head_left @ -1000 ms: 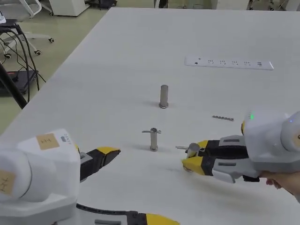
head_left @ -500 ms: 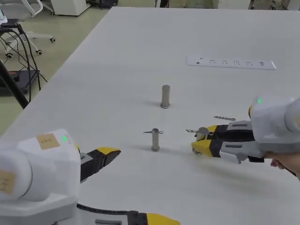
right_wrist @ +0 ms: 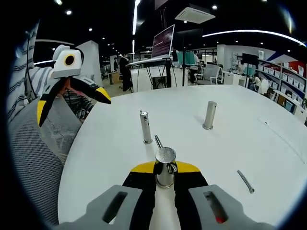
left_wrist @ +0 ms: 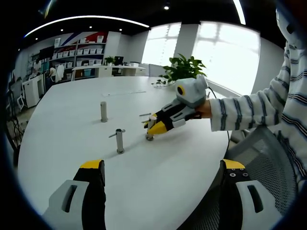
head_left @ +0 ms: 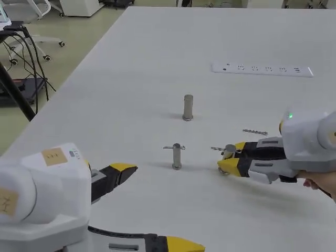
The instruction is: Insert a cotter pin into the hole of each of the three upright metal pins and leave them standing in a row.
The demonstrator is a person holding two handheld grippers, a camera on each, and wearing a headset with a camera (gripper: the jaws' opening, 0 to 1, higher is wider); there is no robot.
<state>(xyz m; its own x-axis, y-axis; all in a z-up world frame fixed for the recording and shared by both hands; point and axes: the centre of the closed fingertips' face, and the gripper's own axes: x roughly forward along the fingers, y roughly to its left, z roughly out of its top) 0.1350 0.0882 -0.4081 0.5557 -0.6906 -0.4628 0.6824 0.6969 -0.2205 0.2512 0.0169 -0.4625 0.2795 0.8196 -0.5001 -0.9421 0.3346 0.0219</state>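
The right tongs (head_left: 224, 166) are closed narrowly on an upright metal pin (head_left: 229, 151), gripping its shaft low down between the yellow jaw tips. The pin's round head stands above the jaws. In the right gripper view these tongs (right_wrist: 164, 171) have the pin (right_wrist: 166, 158) centred between them. A cotter pin (head_left: 217, 149) passes through the pin near its top and sticks out ahead of the tips, away from the hand. The pin's foot is at or just above the worktop (head_left: 131, 79); I cannot tell whether it touches.

Just ahead of the right tongs' tips stands a second pin (head_left: 177, 158), upright on the worktop, with its own cotter pin (head_left: 172, 147) across the top. A third pin (head_left: 188, 107) stands farther from the right tongs, off to their right as their own camera looks, upright and bare at the top.

A loose cotter pin (head_left: 254, 132) lies flat on the worktop beside the right tongs, on their right flank, apart from all three pins.

The left tongs (left_wrist: 162, 166) are spread wide and hold nothing. They hover well short of the pins, with the second pin (left_wrist: 119, 141) nearest to them. Beyond it, seen from the left tongs, the right tongs (left_wrist: 152, 129) hold their pin.

A white power strip (head_left: 262, 69) lies far beyond the third pin.
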